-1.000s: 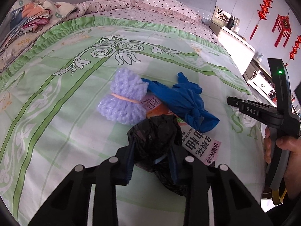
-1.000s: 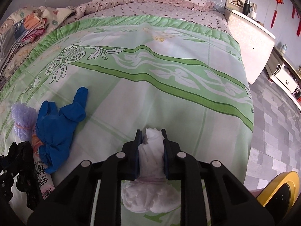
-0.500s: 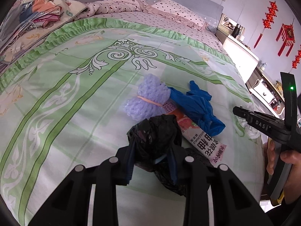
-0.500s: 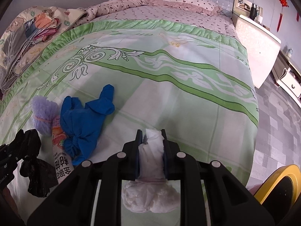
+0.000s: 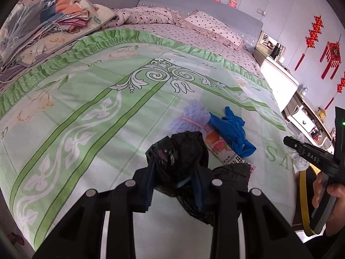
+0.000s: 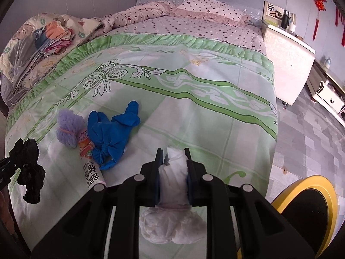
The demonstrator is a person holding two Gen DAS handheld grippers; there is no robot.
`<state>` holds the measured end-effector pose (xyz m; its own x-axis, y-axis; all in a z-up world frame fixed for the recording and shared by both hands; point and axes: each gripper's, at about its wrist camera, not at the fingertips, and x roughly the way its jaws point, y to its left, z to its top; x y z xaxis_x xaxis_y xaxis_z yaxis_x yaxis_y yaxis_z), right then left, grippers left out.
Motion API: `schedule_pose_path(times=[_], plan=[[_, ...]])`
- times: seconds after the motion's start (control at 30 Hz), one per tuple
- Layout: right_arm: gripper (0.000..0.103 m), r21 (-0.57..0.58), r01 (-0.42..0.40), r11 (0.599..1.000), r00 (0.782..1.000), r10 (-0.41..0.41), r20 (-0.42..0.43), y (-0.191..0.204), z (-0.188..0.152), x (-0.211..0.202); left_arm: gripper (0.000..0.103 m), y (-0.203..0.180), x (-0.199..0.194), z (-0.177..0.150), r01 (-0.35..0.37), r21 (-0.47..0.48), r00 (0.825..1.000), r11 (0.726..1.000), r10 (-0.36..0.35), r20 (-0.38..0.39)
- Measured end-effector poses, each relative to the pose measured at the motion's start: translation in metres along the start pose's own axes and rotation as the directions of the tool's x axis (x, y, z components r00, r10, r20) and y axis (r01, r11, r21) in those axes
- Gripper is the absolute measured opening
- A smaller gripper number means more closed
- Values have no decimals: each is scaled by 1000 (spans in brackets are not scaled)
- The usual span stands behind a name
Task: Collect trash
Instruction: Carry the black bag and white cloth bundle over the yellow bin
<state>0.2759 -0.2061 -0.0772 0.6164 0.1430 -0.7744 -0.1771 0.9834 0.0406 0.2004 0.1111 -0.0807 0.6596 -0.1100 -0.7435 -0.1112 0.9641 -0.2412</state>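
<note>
My left gripper [image 5: 174, 177] is shut on a crumpled black plastic bag [image 5: 179, 153], held above the green bedspread. My right gripper [image 6: 172, 168] is shut on a wad of white tissue [image 6: 172, 170], which bulges out below the fingers. On the bed lie a purple foam net [image 5: 192, 118], a knotted blue glove [image 5: 232, 129] and a pink juice carton [image 5: 222, 149]. The same three show in the right wrist view: the net [image 6: 69, 127], glove [image 6: 112, 133] and carton [image 6: 90, 164]. The right gripper appears at the right edge of the left wrist view, held by a hand [image 5: 330, 194].
A yellow-rimmed bin [image 6: 310, 207] stands on the floor off the bed's near right corner. Folded quilts and clothes [image 5: 43, 26] pile up at the far left. A white bedside cabinet [image 6: 289, 58] and a low drawer unit [image 6: 330, 99] line the right wall.
Both grippers have risen and drawn back from the bed, each keeping its load. The trash on the bed now looks smaller and farther off, and the bin's rim shows more.
</note>
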Motion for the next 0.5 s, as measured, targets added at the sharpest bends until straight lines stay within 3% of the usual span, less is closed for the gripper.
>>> schedule_pose_path(times=[0.5], plan=[[18, 5, 16, 1000, 994, -17, 108, -31, -14, -103, 28, -42, -56, 4, 21, 53, 997, 998, -25, 77]])
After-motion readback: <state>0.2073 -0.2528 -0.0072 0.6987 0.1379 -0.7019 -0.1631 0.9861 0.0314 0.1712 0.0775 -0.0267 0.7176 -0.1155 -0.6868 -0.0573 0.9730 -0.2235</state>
